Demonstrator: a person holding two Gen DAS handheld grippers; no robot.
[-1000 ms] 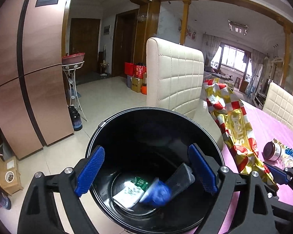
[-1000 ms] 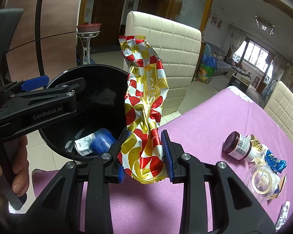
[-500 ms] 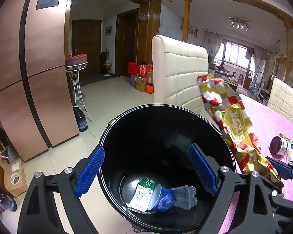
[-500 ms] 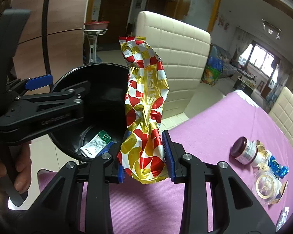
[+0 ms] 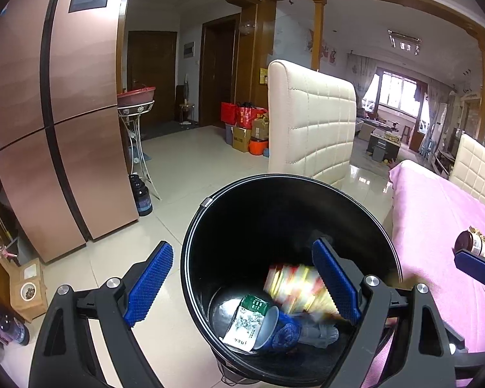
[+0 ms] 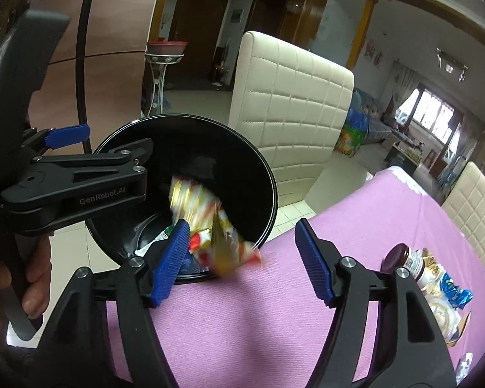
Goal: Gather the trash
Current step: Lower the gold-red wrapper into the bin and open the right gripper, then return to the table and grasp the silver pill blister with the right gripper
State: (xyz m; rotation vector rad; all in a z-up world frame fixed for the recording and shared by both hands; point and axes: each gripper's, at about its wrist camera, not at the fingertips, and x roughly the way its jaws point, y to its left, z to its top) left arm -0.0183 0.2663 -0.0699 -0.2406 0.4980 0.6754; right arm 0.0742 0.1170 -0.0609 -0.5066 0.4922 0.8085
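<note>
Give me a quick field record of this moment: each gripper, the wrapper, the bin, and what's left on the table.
left gripper: open, one finger on each side of the bin wall
right gripper: open, nothing between the fingers
snack wrapper: red and gold, motion-blurred, dropping into the bin
bin: black, beside the table edge, already holds a green-and-white packet and a blue cup
table: pink cloth, dark-lidded jar and a cluster of small wrappers beside it
</note>
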